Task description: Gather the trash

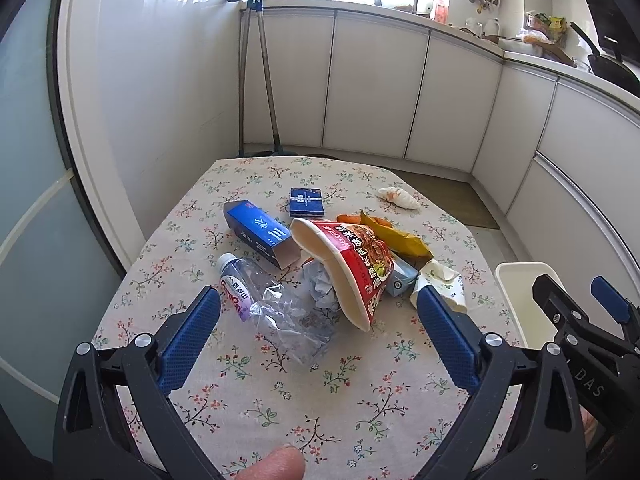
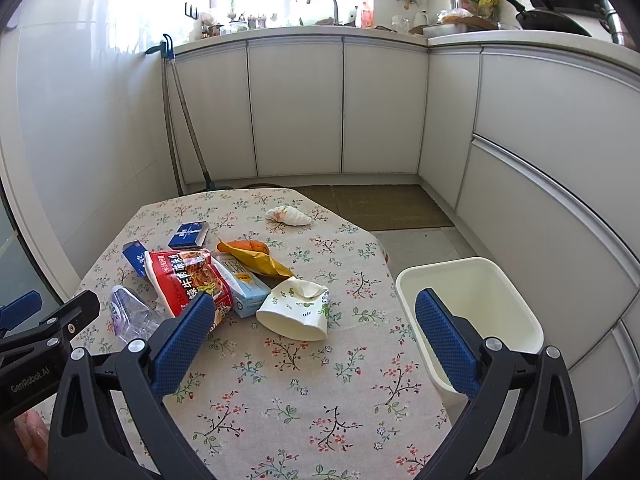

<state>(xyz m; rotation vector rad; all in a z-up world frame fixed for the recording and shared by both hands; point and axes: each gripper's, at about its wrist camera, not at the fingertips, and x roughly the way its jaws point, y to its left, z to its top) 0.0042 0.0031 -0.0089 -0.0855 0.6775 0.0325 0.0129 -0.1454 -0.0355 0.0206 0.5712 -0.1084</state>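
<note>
While both claws hang wide and empty, left claw (image 1: 318, 320) over the crushed bottle (image 1: 276, 308), right claw (image 2: 316, 330) near the bin (image 2: 516, 292), trash litters the tabletop (image 2: 304, 392).

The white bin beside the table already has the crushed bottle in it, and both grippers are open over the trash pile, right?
Not quite. The white bin is empty in the right wrist view. The crushed bottle still lies on the table, as the left wrist view shows. The left gripper and right gripper are indeed open.

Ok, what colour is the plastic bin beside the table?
The plastic waste bin is cream white, seen best in the right wrist view.
</note>
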